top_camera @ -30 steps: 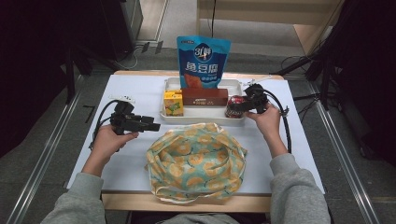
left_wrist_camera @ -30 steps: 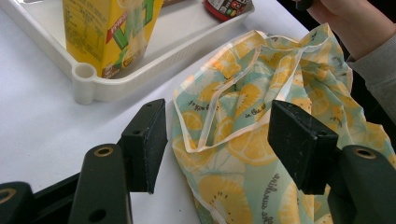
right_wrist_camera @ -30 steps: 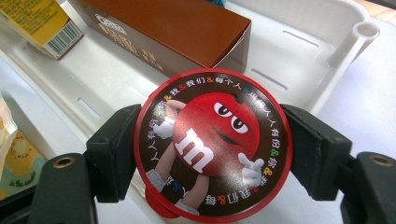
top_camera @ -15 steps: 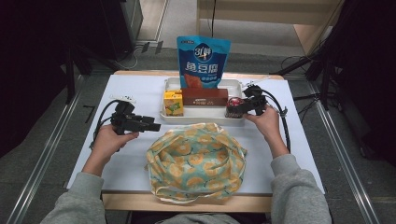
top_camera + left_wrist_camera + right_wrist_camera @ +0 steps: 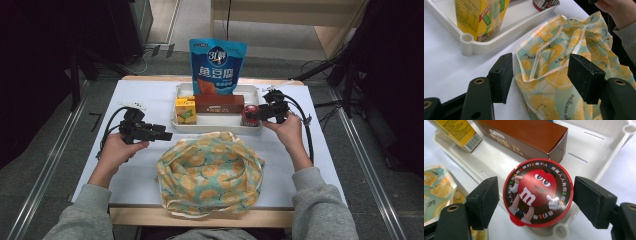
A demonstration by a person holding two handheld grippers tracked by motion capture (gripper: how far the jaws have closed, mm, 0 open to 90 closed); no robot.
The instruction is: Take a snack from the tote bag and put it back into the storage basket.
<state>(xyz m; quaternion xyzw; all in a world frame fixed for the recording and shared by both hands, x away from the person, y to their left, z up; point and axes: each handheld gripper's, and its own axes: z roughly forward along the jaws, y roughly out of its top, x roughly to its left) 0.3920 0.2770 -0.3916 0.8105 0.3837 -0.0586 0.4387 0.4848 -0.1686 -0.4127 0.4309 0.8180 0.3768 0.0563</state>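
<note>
At the tray's (image 5: 210, 126) right end, the right gripper (image 5: 261, 112) straddles the tub (image 5: 250, 114), a round candy container with a red-rimmed lid. Seen in the right gripper view, its jaws stand open, one on either side of the tub (image 5: 537, 192); a narrow gap shows between each pad and the lid's rim, so the tub is not clamped. The tub sits inside the tray (image 5: 604, 147), in the corner nearest the person, just in front of the brown box (image 5: 524, 135). The right hand (image 5: 285, 131) holds the gripper from the table side, with its cable looping away to the right.

Contents of the tray, as seen from above: a yellow carton (image 5: 185, 111) at the left end, the brown box (image 5: 219, 103) in the middle, the tub at the right. A blue pouch (image 5: 217, 67) stands upright behind the box, at the tray's far edge.

A fabric bag (image 5: 210, 172) printed with orange slices lies crumpled on the white table (image 5: 150, 97), just in front of the tray and between the two forearms.

Left of the bag, the left gripper (image 5: 162, 135) is held level above the table in the left hand (image 5: 116, 152), pointing toward the bag. Its jaws are spread wide with nothing between them. In the left gripper view, the bag's (image 5: 564, 75) rim and handle strap lie beyond the pads, apart from them; the carton (image 5: 480, 17) stands in the tray's near corner further off.
</note>
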